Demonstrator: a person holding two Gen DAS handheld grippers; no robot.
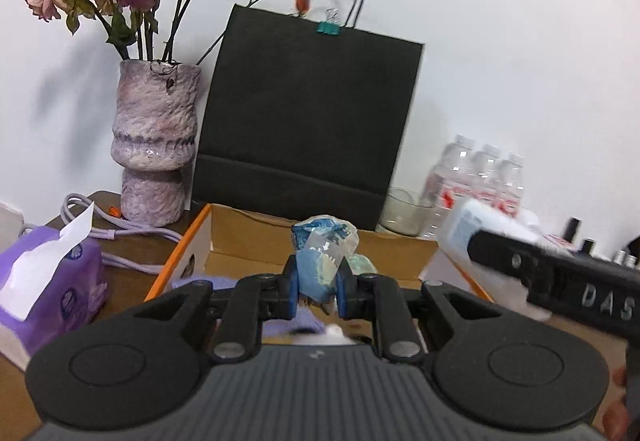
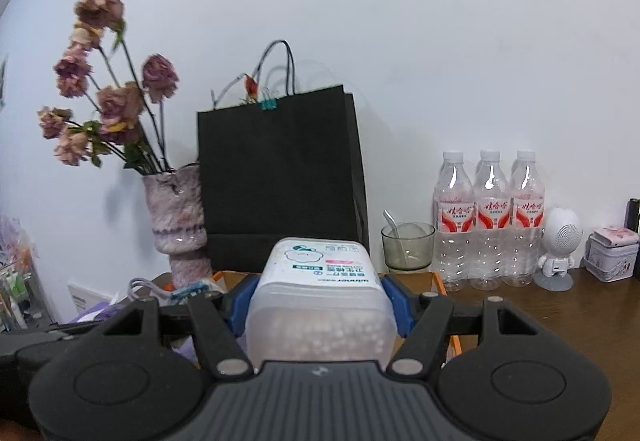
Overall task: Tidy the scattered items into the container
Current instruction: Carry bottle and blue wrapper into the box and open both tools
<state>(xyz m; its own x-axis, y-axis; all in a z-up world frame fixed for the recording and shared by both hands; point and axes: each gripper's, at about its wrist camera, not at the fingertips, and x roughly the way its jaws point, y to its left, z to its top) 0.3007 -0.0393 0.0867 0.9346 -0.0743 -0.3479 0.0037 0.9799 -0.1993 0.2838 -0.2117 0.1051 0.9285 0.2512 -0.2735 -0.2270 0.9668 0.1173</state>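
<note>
1. Left gripper (image 1: 317, 291): jaws drawn nearly together and clamped on a crinkled blue-and-white plastic packet (image 1: 323, 255). The packet stands upright between the blue pads, most of it projecting above them, over the near part of the open cardboard box (image 1: 256, 237).
2. Packet handling, as judged: light, soft and crushable; the film looks slick and may creep out of a loose pinch. The present hold across the lower body appears sound. What the packet contains cannot be read.
3. Right gripper (image 2: 320, 307): jaws set about half apart and grasping a translucent plastic tub of cotton swabs (image 2: 320, 305) across its two side walls. The printed lid faces away from the camera. In the left wrist view the tub shows at the right, above the box's right edge.
4. Tub handling, as judged: stiff-walled, light, smooth-sided. A grip low on the flat sides is suitable; a hold on the lid might pop it open.
5. Container: the box lies on the wooden table (image 2: 560, 305), just in front of the black paper bag (image 1: 308, 113). A lilac cloth (image 1: 304, 321) lies in it.
6. Hazards beside the box: the vase of dried roses (image 1: 156, 145) at far left, and the glass with a spoon (image 2: 407, 246) and water bottles (image 2: 488, 217) at far right.
</note>
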